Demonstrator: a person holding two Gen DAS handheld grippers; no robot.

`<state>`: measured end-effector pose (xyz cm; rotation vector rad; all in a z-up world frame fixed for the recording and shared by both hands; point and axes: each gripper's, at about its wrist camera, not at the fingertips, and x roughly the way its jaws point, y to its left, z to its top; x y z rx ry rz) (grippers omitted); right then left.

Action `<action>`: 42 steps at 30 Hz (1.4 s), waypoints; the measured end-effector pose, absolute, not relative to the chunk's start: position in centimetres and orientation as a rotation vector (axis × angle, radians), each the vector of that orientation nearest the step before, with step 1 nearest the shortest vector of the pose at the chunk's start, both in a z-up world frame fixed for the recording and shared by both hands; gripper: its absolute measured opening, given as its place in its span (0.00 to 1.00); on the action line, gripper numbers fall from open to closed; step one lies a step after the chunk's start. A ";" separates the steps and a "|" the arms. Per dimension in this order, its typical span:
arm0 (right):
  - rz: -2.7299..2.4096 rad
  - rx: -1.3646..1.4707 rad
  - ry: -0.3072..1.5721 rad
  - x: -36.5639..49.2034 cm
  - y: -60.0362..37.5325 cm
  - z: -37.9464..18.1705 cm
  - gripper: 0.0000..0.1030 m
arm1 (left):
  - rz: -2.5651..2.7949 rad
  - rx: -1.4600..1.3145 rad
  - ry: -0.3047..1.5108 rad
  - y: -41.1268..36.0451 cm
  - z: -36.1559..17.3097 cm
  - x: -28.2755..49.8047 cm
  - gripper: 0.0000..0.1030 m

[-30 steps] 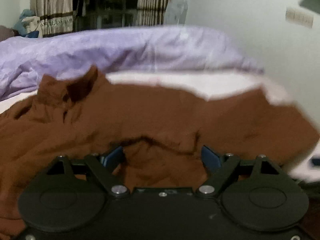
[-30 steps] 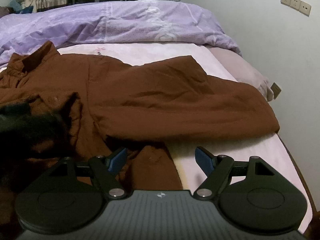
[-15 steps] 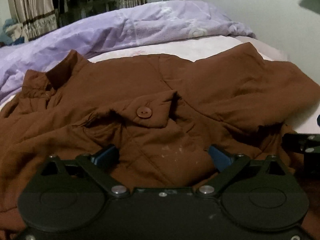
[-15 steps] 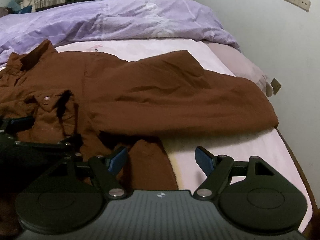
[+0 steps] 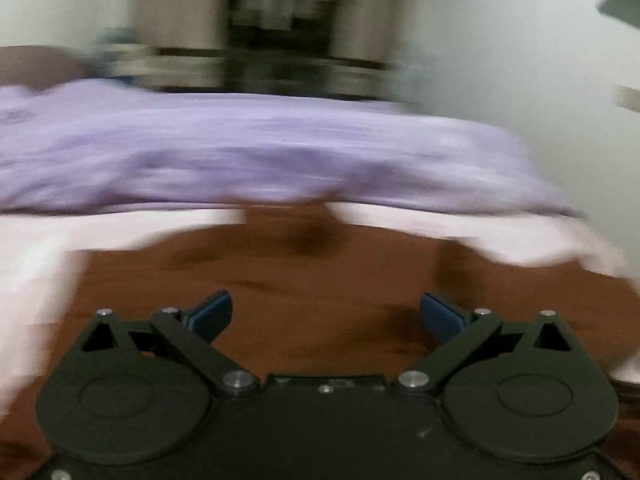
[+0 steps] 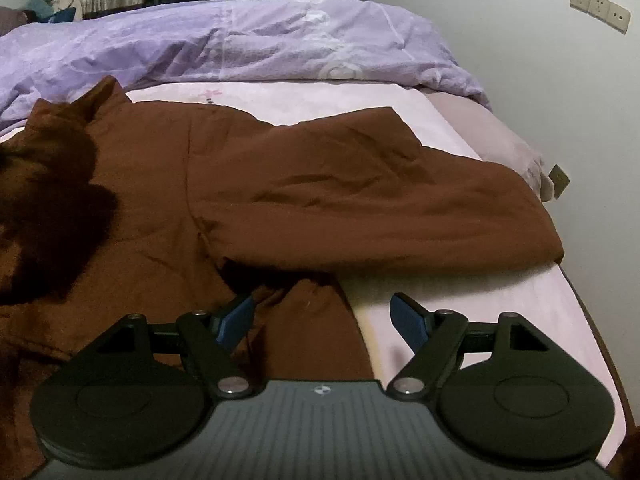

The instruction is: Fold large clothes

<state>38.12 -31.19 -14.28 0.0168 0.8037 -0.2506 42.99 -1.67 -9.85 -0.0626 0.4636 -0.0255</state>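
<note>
- The left gripper [image 5: 325, 312] has its jaws spread wide with nothing between them; its view is badly smeared, so only a broad patch of brown coat [image 5: 304, 280] under it and the purple quilt [image 5: 256, 152] at twelve o'clock can be made out.
- The coat [image 6: 248, 184] lies spread across the pink sheet [image 6: 500, 304] of the bed, its collar [image 6: 100, 96] at about ten o'clock in the right view and one sleeve [image 6: 400, 208] stretched out toward three o'clock.
- The step in hand looks like choosing the next grab for a fold. I would let the left gripper settle before it closes, since a grab taken on the move may catch one layer only.
- The right gripper [image 6: 322, 320] is also wide and empty, hovering over the coat's near edge [image 6: 316, 320] at six o'clock.
- Pinch that edge through all its layers, then lift it in time with the other side so the thick cloth folds flat without bunching.
- The sleeve should probably come in across the body first.
</note>
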 end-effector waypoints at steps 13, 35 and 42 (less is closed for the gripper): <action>-0.256 0.009 0.810 38.3 -31.0 -14.4 0.88 | 0.320 0.159 0.635 1.1 -16.0 45.8 1.00; -0.272 0.032 0.822 37.9 -32.5 -14.9 0.88 | -0.070 0.234 0.631 -18.0 -14.9 45.3 1.00; -0.296 0.043 0.822 38.0 -33.6 -15.3 0.88 | -0.045 0.342 0.586 -21.5 -15.6 45.2 0.99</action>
